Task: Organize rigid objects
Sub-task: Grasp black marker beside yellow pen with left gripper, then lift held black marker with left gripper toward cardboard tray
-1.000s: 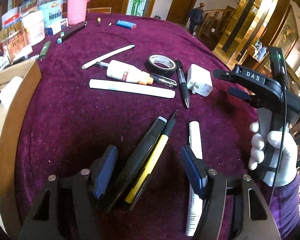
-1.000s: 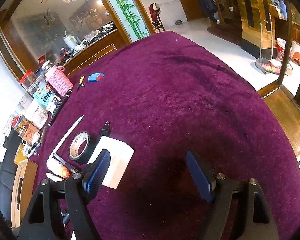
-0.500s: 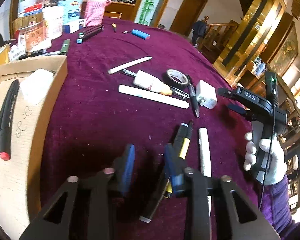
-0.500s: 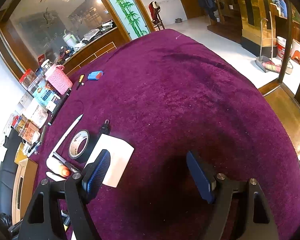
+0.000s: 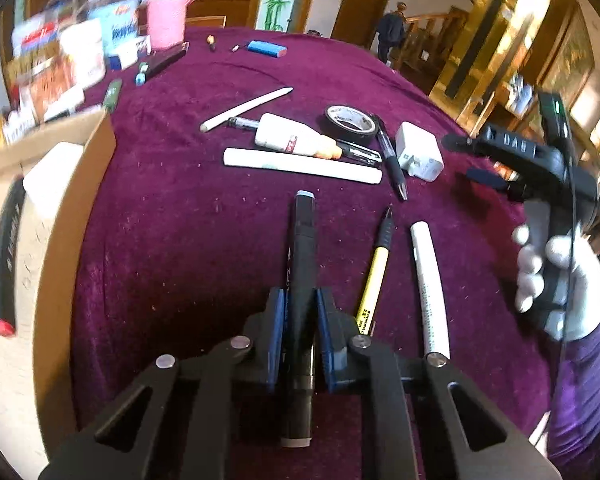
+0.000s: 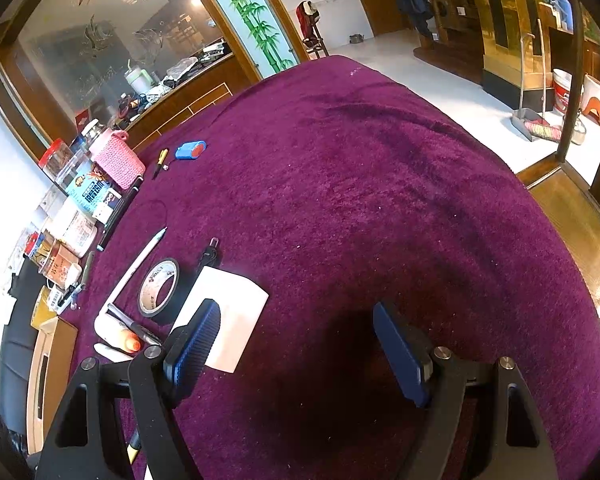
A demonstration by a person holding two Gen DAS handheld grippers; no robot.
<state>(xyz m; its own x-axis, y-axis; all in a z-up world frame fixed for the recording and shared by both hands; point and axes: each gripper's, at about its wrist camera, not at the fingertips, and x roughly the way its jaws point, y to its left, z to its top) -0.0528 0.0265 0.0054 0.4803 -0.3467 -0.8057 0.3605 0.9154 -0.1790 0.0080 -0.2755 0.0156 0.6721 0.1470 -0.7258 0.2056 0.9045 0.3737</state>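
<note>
Black marker in left gripper

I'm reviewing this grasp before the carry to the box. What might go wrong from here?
1. The left gripper pinches the black marker near its rear end, so the long front part sticks out ahead; it may pivot or slip during the carry.
2. The yellow pen lies close beside the marker and could get nudged as it moves off.
3. The cardboard box has a raised wall; the protruding tip could catch it.
</note>
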